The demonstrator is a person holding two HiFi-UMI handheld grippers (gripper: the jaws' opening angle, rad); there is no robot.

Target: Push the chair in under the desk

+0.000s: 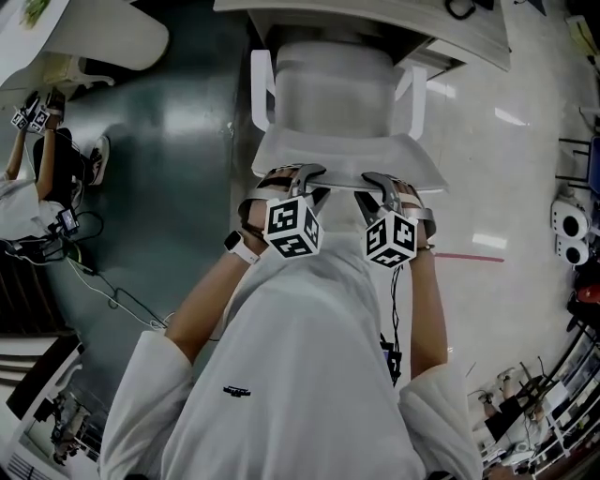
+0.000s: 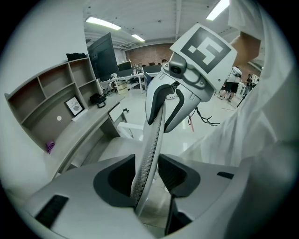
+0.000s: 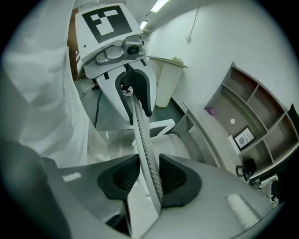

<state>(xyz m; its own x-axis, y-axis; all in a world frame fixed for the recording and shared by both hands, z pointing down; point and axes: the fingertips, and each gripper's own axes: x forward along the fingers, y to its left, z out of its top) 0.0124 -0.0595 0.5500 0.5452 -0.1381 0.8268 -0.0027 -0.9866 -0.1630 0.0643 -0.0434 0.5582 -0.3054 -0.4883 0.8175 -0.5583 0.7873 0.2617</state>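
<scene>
In the head view the white plastic chair (image 1: 333, 94) hides its own legs beneath the seat. Its front, at 12 o'clock, disappears under the pale desk top (image 1: 375, 14), which is itself cut by the upper edge. A second person in dark clothing (image 1: 56, 155) at 9 o'clock is cropped by the left edge. In the left gripper view the small purple object (image 2: 50, 147) at 9 o'clock and the black-framed picture (image 2: 74, 106) at 10 o'clock are too small to make out.

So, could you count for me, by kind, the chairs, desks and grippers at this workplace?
chair: 1
desk: 1
grippers: 2 (left gripper, right gripper, both closed on the chair's backrest)
Total: 4
</scene>
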